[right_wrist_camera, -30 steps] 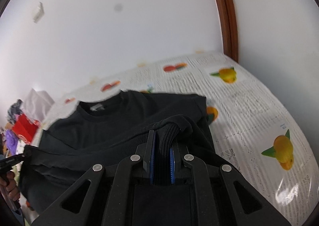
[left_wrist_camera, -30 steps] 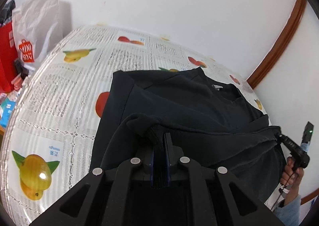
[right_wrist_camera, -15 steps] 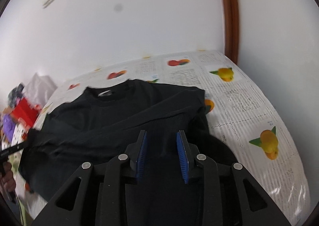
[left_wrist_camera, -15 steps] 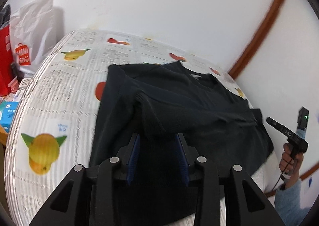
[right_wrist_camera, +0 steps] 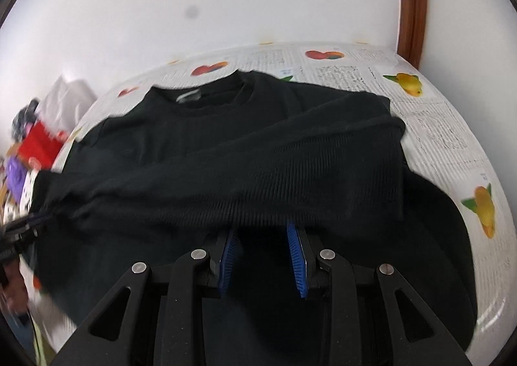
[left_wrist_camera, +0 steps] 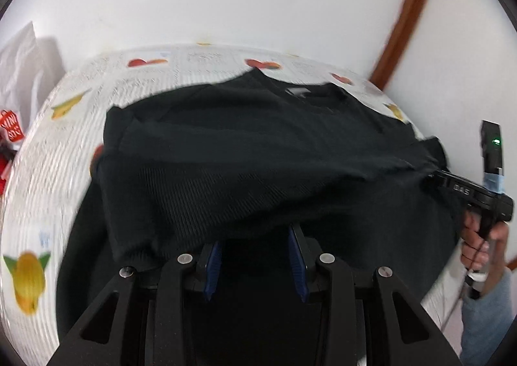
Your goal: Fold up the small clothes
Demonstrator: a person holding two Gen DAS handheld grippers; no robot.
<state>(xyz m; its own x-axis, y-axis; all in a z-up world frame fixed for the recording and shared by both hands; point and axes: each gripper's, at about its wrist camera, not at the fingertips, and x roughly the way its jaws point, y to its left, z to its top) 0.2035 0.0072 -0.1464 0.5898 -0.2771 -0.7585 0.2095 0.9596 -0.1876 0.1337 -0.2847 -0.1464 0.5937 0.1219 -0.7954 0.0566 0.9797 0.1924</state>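
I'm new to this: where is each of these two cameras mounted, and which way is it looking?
Left wrist view: sits on the left gripper, looking forward and down over its open fingers at the black sweater; the person's right hand shows at the right edge.
Right wrist view: sits on the right gripper, looking over open fingers at the sweater from the other end.
Both show the sweater and the fruit-print tablecloth.

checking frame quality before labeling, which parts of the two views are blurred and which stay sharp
Left wrist view: the tablecloth and black sweater are streaked by motion blur, while the left hand-held gripper stays sharp. Right wrist view: sweater edges and the clutter at the left smear, while the right hand-held gripper is crisp; fisheye bends the table edge.
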